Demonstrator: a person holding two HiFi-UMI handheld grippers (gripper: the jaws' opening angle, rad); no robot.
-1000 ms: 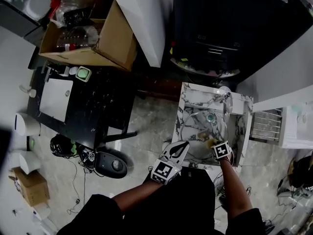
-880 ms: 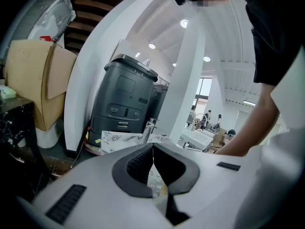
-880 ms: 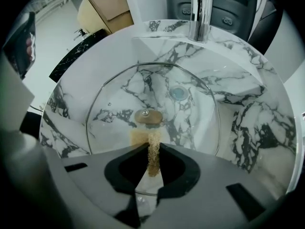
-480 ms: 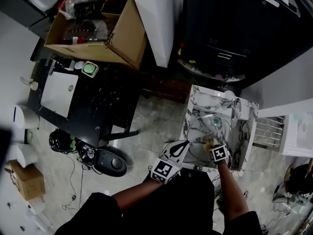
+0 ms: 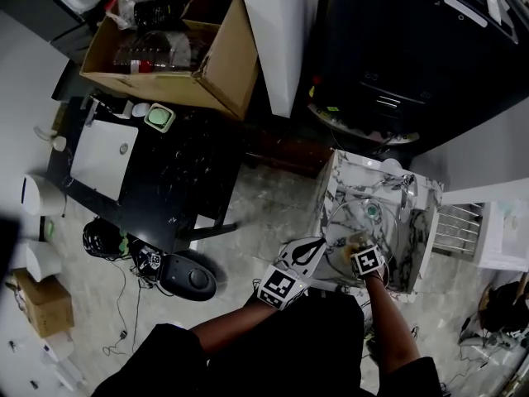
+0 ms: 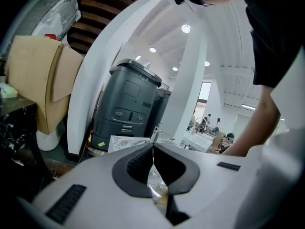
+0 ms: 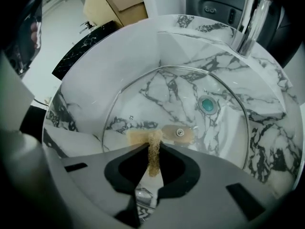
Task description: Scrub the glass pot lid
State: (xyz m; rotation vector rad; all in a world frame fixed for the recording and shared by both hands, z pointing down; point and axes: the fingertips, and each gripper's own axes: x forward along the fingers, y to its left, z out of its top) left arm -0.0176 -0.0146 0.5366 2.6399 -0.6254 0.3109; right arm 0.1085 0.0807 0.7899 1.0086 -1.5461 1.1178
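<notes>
A glass pot lid [image 7: 190, 92] with a metal rim lies tilted in the marble sink [image 7: 119, 56]; from the head view the lid [image 5: 368, 220] fills the basin. My right gripper [image 7: 153, 147] is shut on a tan scrub pad [image 7: 152, 144], which presses on the glass beside the lid's centre screw [image 7: 180, 133]. In the head view the right gripper [image 5: 357, 243] is over the lid's near part. My left gripper [image 6: 153, 145] is shut, with a bit of the lid [image 6: 157, 187] showing in the gap behind its tips. It sits at the lid's left rim, left gripper [image 5: 316, 245].
A chrome faucet [image 7: 250, 20] stands at the sink's far side and a teal drain [image 7: 208, 104] shows through the glass. Left of the sink are a black table [image 5: 165, 172], an open cardboard box [image 5: 178, 48] and a white pillar [image 5: 281, 31]. A dark grey machine [image 5: 413, 48] stands behind.
My right gripper has slid left across the lid with the pad. The left gripper stays at the lid's left rim. The head view has drifted, so the sink sits further right.
</notes>
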